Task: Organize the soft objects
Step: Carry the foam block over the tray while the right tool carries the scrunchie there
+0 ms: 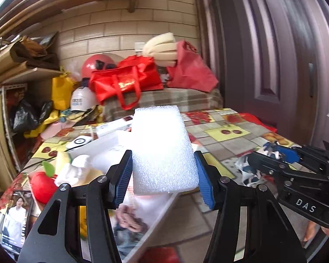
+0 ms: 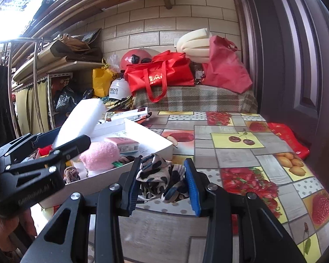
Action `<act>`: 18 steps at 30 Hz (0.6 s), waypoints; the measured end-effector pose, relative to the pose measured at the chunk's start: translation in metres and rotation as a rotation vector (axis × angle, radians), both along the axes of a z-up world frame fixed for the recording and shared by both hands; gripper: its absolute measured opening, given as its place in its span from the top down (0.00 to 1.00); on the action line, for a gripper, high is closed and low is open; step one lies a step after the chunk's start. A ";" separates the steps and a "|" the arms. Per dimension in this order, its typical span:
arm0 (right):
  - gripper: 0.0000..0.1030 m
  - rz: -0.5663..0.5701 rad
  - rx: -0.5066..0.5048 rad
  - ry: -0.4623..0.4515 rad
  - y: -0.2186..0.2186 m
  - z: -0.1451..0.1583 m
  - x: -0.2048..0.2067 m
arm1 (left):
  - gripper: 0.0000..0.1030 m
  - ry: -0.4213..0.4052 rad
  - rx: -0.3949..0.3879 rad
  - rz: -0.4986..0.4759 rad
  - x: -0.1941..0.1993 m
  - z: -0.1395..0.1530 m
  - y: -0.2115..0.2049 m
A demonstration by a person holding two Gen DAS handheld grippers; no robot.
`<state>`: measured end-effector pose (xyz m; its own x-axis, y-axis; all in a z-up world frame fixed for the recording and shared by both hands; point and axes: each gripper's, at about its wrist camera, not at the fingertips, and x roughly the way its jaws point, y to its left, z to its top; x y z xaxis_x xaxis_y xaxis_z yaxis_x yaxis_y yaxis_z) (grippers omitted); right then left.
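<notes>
Here foam block (image 1: 162, 149) sits between left tongs (image 1: 162, 175)

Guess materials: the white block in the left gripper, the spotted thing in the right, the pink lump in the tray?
White block: looks like expanded polyethylene foam, matte, with a fine bubbly grain.
Spotted item: thin woven or knit fabric, crumpled into soft folds; fibre unclear.
Pink lump: fuzzy plush or chenille-type yarn, nubbly pile, no sheen.

Table (image 2: 234, 153) under my claws wore a fruit-print oilcloth. On it lay a white tray (image 2: 155, 146), a spotted cloth (image 2: 158, 175) beside the tray, and a phone (image 1: 13, 217) near the left edge.
</notes>
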<state>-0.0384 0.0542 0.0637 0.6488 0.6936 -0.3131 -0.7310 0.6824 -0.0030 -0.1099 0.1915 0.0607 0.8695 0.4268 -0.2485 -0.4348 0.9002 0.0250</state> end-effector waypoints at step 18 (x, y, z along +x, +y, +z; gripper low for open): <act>0.62 0.053 0.015 -0.009 0.095 0.002 0.009 | 0.46 -0.026 -0.148 0.139 -0.005 0.017 0.119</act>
